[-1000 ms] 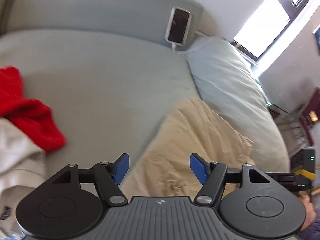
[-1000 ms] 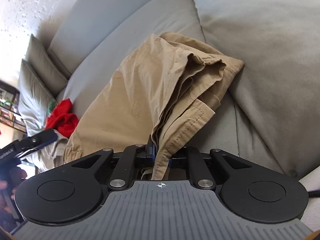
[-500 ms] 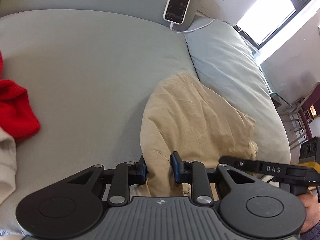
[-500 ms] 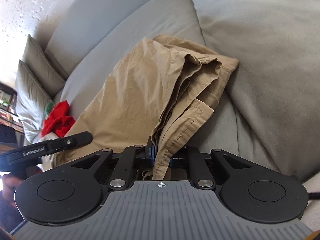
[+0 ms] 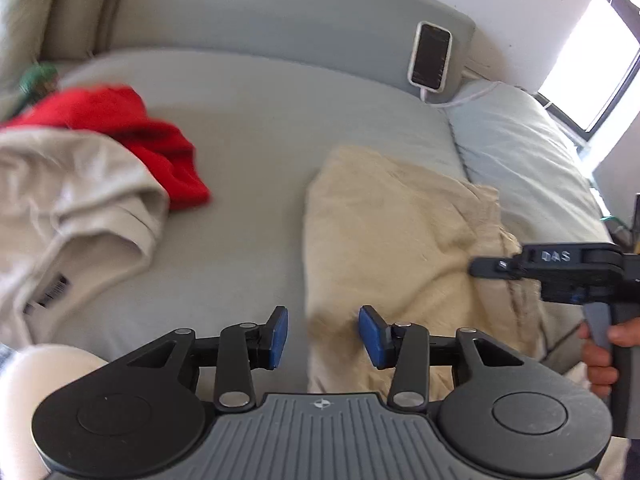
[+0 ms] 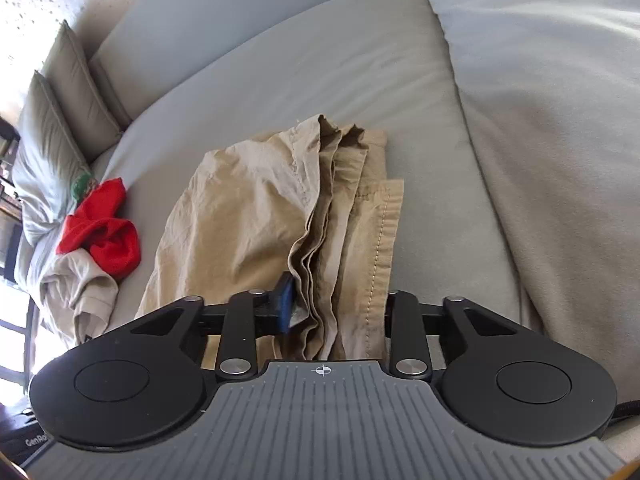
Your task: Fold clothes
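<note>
A: R gripper (image 6: 334,312) – jaws opening, stacked hem of the tan trousers (image 6: 256,216) between them but the one blue pad in view stands just off the cloth; far pad hidden behind the hem. L gripper (image 5: 323,336) – jaws opening too, nothing pinched, trouser edge lying under the gap.

B: Step?

A: Release after a fold, I'd say. Trousers sit folded on the grey sofa seat (image 6: 304,60), by the seam to the next cushion. Next prob needs both grippers lifted clear w/o dragging the hem, then a fresh garment or one more fold.

B: View diffs?

A: L cam shows the beige top (image 5: 76,208) w/ its label up close, red garment (image 5: 160,148) touching it, phone (image 5: 430,58) on the backrest, and the person's hand (image 5: 600,356) on the R handle. R cam shows the hem layers + stitching; phone only clipped at top edge.
</note>
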The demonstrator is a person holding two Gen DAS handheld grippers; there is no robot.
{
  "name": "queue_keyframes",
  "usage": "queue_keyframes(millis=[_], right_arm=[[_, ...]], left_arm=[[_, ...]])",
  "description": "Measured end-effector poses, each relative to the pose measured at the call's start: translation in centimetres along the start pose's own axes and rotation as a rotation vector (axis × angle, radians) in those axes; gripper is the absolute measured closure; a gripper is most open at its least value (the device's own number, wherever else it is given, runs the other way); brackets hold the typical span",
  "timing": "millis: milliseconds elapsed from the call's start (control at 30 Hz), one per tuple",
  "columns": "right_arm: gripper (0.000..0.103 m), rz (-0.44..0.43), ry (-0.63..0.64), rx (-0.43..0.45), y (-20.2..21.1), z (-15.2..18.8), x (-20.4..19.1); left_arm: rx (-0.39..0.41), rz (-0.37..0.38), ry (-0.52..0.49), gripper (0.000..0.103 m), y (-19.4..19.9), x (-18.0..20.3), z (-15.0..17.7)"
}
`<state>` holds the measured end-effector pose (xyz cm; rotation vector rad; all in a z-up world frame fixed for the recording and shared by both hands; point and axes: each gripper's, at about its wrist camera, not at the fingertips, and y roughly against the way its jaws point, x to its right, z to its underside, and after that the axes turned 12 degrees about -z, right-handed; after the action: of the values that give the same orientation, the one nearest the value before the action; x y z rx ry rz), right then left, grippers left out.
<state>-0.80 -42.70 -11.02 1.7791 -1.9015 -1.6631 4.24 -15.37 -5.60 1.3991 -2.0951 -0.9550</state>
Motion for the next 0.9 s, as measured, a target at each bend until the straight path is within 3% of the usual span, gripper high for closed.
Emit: queue_keyframes(millis=[33,100,167,200,267,300,467,567,700,767,833,900], right_arm=[[0.055,0.019,0.023,0.006,0.4,0.3,0.1],[0.055,0.028,0.052,0.016,0.7,0.8,0.4],[0.055,0.048,0.063,0.025,0.3,1.1,0.0],[0.056,0.067,0.085,0.026,0.1,1.2,-0.4],[0.057,0.106,0.139,0.023,-0.2,1.4,-1.3],[0.057,0.118,0.161,0.022,-0.1,1.5,-1.6],[0.055,0.15,0.174,0.038,2.1,1.9,-1.8],[0.055,0.173,0.188,0.117,4.6,1.8,-2.4],[0.055,0.075,0.226,0.213,6.2,1.0,-3.2],[0.064,0.039,0.271,0.195,5.1,0.5,-4.1],[0.082,0.014,0.31,0.165,3.0,0.1,-5.1],[0.087,-0.018,0.34,0.133,0.5,-0.2,-6.1]], left_arm=[[0.086,-0.025,-0.02,0.07,1.3,0.1,-0.4],[0.176,0.044,-0.075,0.071,2.5,0.9,-1.2],[0.141,0.128,-0.15,0.071,1.2,2.5,-1.5],[0.11,0.142,-0.183,0.075,0.1,3.4,-1.3],[0.029,0.147,-0.24,0.092,-2.6,4.8,-0.4],[0.021,0.151,-0.255,0.093,-3.2,5.2,0.3],[0.063,0.156,-0.298,0.099,-2.8,5.7,2.0],[0.053,0.176,-0.282,0.099,-3.1,5.2,2.0],[0.037,0.192,-0.265,0.1,-3.4,5.1,2.0],[0.031,0.194,-0.264,0.1,-3.5,5.3,2.0],[0.026,0.197,-0.263,0.1,-3.6,5.3,2.0],[0.022,0.199,-0.263,0.1,-3.5,5.2,2.0]])
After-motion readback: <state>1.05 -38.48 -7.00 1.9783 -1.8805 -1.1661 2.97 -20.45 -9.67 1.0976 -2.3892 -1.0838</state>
